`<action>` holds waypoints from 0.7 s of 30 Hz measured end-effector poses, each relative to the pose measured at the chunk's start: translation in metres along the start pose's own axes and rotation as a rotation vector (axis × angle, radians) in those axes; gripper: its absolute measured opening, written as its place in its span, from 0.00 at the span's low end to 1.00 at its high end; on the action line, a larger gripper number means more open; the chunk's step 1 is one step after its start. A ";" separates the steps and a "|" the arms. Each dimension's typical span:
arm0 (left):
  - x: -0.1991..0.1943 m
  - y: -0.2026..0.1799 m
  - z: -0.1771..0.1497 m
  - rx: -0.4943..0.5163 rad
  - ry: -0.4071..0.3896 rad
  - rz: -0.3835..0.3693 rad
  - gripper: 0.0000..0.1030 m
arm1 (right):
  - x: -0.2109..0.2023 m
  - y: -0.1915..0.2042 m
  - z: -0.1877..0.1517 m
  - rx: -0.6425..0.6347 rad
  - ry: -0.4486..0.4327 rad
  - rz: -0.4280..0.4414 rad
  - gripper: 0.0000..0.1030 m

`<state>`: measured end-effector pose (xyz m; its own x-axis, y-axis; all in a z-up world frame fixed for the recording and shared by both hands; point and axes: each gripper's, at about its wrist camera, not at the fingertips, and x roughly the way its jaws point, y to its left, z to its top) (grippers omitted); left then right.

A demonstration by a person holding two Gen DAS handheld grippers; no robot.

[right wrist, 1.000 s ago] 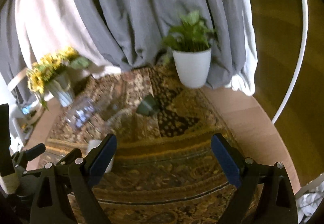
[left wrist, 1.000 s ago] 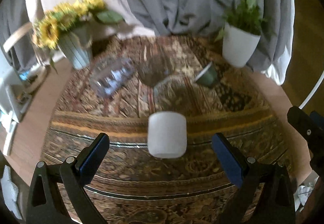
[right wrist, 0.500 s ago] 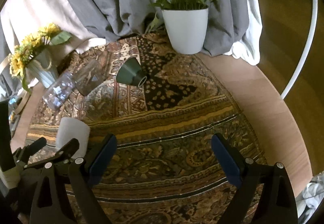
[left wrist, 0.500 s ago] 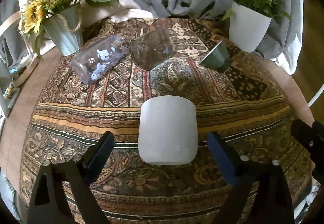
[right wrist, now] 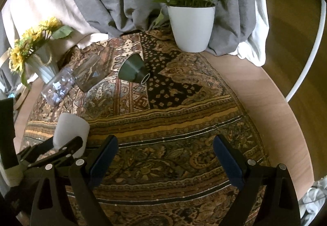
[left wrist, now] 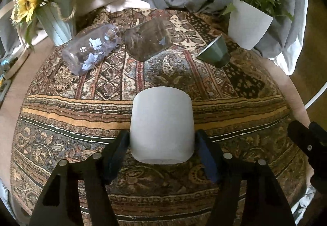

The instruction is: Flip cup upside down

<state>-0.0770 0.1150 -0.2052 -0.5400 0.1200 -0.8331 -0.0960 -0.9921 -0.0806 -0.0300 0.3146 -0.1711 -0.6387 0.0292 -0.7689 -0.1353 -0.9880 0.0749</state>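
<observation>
Grey curtains hang behind a round table (right wrist: 265, 87) covered by a patterned cloth (left wrist: 102, 107). At the back stand a bucket of sunflowers (left wrist: 55, 19) and a white potted plant (left wrist: 249, 21), well out of the working area.

Nearest the camera in the left wrist view, a frosted white cup (left wrist: 161, 125) lies on the cloth, its flat base turned toward the lens and its mouth pointing away. The left gripper (left wrist: 162, 154) brackets it: one finger pad sits against each side of the cup near the base, so the fingers look closed on it, or very nearly so; whether real pressure is on is hard to judge. Taking it low and from the sides makes sense, since a wrist roll can then swing the mouth down onto the cloth.

Further back three other vessels lie tipped over: a clear floral bottle (left wrist: 92, 50), a smoky glass jar (left wrist: 149, 40) just beside it, and a dark green cup (left wrist: 214, 52) to the right. They are well apart from the white cup and should not get in the way of the turn.

The right gripper (right wrist: 164, 154) hangs over bare cloth with its fingers spread wide and nothing between them, seemingly waiting. From its view the white cup (right wrist: 71, 130) shows at the left, with the left gripper's fingers around it.
</observation>
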 end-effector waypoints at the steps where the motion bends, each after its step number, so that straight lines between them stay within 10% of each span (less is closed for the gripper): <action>1: -0.002 0.000 0.001 -0.002 0.002 -0.002 0.64 | -0.001 0.000 0.001 0.003 -0.002 0.003 0.92; 21: 0.007 0.002 0.033 -0.021 0.052 -0.007 0.62 | -0.004 0.003 0.030 0.030 -0.055 0.031 0.92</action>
<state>-0.1082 0.1147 -0.1929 -0.4955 0.1254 -0.8595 -0.0820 -0.9919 -0.0974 -0.0508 0.3165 -0.1484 -0.6833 0.0073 -0.7301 -0.1369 -0.9835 0.1183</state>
